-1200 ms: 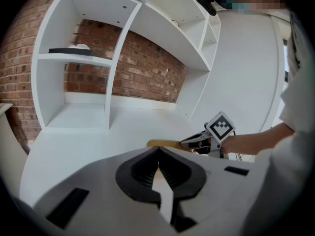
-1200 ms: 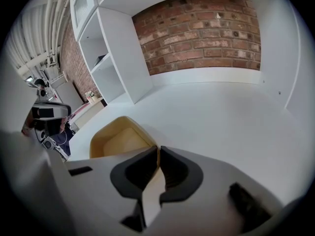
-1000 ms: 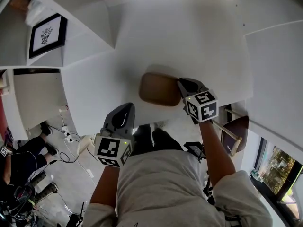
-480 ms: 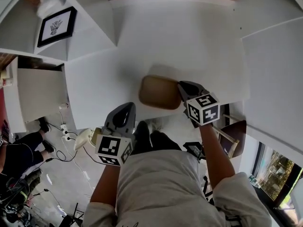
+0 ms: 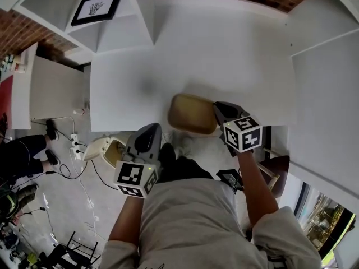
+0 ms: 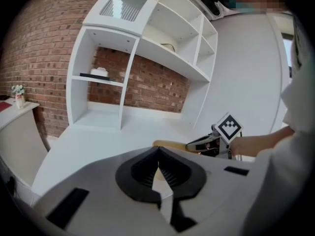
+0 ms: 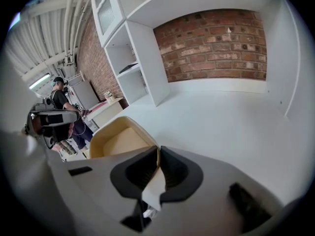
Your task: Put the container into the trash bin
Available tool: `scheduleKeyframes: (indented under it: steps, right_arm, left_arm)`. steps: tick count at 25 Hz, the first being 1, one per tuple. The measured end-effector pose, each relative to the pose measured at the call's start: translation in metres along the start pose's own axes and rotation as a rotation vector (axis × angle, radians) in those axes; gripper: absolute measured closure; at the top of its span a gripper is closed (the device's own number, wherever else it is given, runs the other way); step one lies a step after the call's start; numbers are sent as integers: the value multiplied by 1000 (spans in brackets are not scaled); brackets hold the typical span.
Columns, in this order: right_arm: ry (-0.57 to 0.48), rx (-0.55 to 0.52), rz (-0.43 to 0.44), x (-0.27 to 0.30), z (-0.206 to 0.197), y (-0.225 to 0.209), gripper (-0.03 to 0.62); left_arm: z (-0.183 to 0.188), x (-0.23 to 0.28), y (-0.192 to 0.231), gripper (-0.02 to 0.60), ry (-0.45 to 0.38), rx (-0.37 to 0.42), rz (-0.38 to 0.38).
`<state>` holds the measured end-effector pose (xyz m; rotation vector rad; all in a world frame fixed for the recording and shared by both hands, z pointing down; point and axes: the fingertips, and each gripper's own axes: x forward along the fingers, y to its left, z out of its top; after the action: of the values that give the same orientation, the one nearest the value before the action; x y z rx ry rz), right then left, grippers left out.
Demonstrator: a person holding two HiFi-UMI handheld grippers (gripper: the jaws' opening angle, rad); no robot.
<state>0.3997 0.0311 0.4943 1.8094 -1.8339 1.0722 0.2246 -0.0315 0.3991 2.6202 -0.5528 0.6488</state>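
The tan, shallow container lies at the white table's front edge. My right gripper is shut on its right rim; in the right gripper view the rim runs in between the closed jaws of the right gripper. My left gripper hangs below the table edge, left of the container, shut with nothing in it. In the left gripper view, the left gripper points towards the container. On the floor at the left stands a cream trash bin.
White shelves with a framed picture stand at the back left before a brick wall. A low white cabinet is at the left. Cables lie on the floor beside a seated person. A chair stands at the right.
The container has slid with my right gripper towards the table's front edge. The head view has swung, and the trash bin on the floor has come into sight.
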Motion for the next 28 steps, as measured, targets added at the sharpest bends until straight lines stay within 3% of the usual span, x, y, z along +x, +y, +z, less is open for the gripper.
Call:
scheduleKeyframes:
  steps: [15, 28]
  right_arm:
    - [43, -163, 173, 29, -2, 93, 554]
    - [104, -377, 386, 81, 6, 261, 554]
  left_arm:
    - [-48, -110, 40, 566, -70, -119, 264]
    - [-102, -251, 108, 566, -149, -270, 538]
